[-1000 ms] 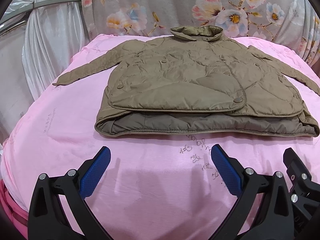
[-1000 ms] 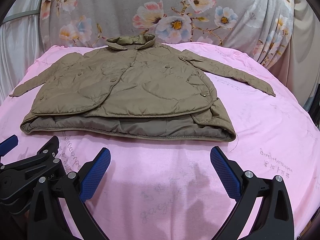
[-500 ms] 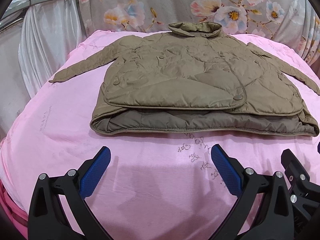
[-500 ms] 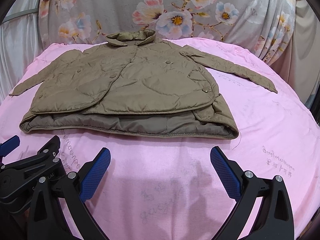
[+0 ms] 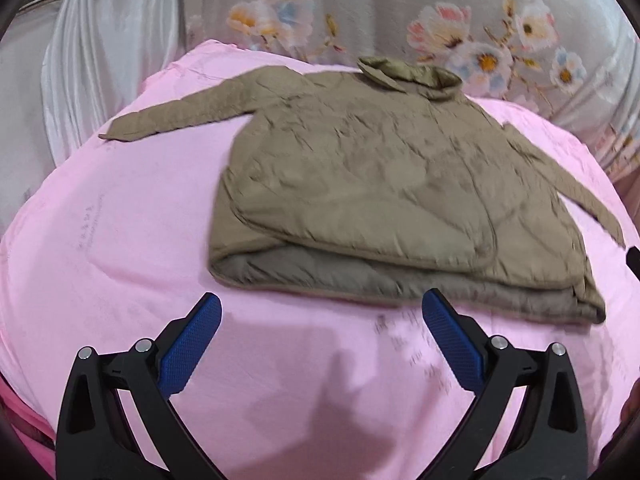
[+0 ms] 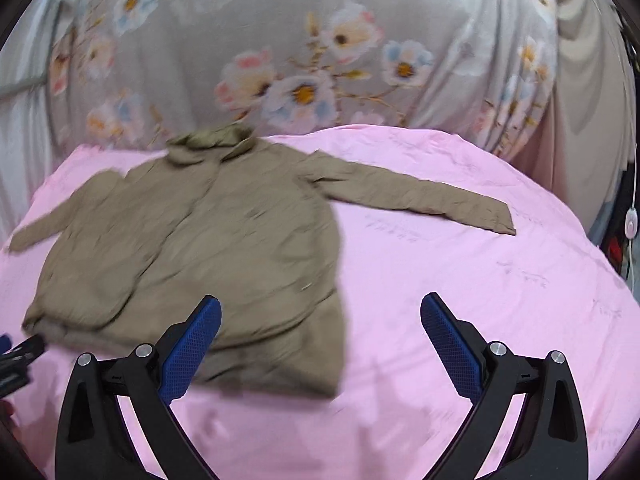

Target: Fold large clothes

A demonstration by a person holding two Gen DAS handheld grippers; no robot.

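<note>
An olive quilted jacket (image 5: 372,184) lies flat on a pink sheet (image 5: 120,248), collar to the back, both sleeves spread out, its hem folded up. It also shows in the right wrist view (image 6: 208,248). My left gripper (image 5: 320,340) is open and empty above the sheet, just in front of the jacket's near left hem. My right gripper (image 6: 320,340) is open and empty over the jacket's near right corner. The right sleeve (image 6: 420,200) stretches out toward the right. The left gripper's tip (image 6: 16,356) shows at the left edge of the right wrist view.
A grey floral curtain (image 6: 320,60) hangs behind the bed. A white satin drape (image 5: 100,60) hangs at the back left. A white cord with a switch (image 6: 630,224) hangs at the far right. The sheet (image 6: 500,300) is bare on the right of the jacket.
Both grippers have moved forward and apart, the left swinging left and the right swinging right. Both stay open. The jacket has not moved; both views are now motion-blurred.
</note>
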